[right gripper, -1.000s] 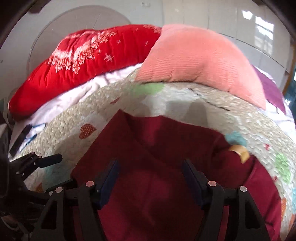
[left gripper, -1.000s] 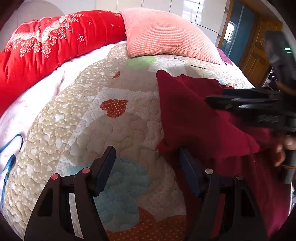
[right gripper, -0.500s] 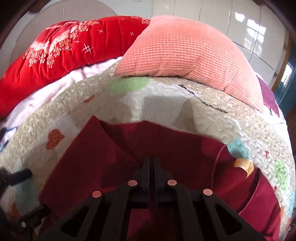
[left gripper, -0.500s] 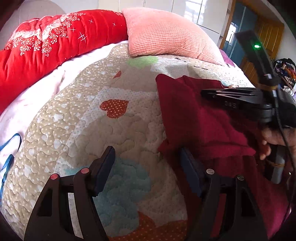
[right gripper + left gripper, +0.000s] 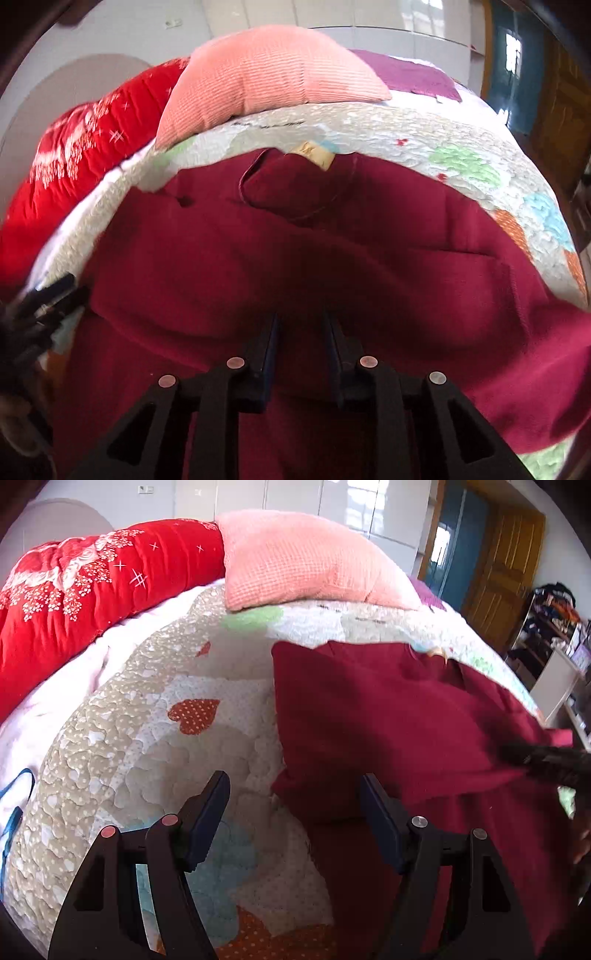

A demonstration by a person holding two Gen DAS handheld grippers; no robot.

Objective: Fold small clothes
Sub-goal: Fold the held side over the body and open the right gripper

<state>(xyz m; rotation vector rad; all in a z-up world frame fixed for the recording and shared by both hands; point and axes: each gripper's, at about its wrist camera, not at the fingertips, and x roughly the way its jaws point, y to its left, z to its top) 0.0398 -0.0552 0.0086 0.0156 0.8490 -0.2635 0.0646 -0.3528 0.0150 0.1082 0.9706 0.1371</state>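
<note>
A dark red garment (image 5: 295, 251) of soft, matte knit lies on the bed's quilt (image 5: 147, 746), a puffy stitched cover patched with dotted hearts and pale blue and green shapes. One flap is folded over the body, giving a straight left edge in the left wrist view; its collar, with a tan label (image 5: 312, 153), points towards the ribbed pink pillow (image 5: 303, 576), so the long axis runs from the camera to the pillow. Beside the pillow lies a shiny red duvet (image 5: 85, 587).

The left tool (image 5: 291, 812) hovers wide open and empty over the garment's lower left corner. The right tool (image 5: 300, 332) has just been opening from a full close half a second ago; its jaws now stand narrowly apart over the fabric, gripping nothing, and it has shifted to the garment's right side.
</note>
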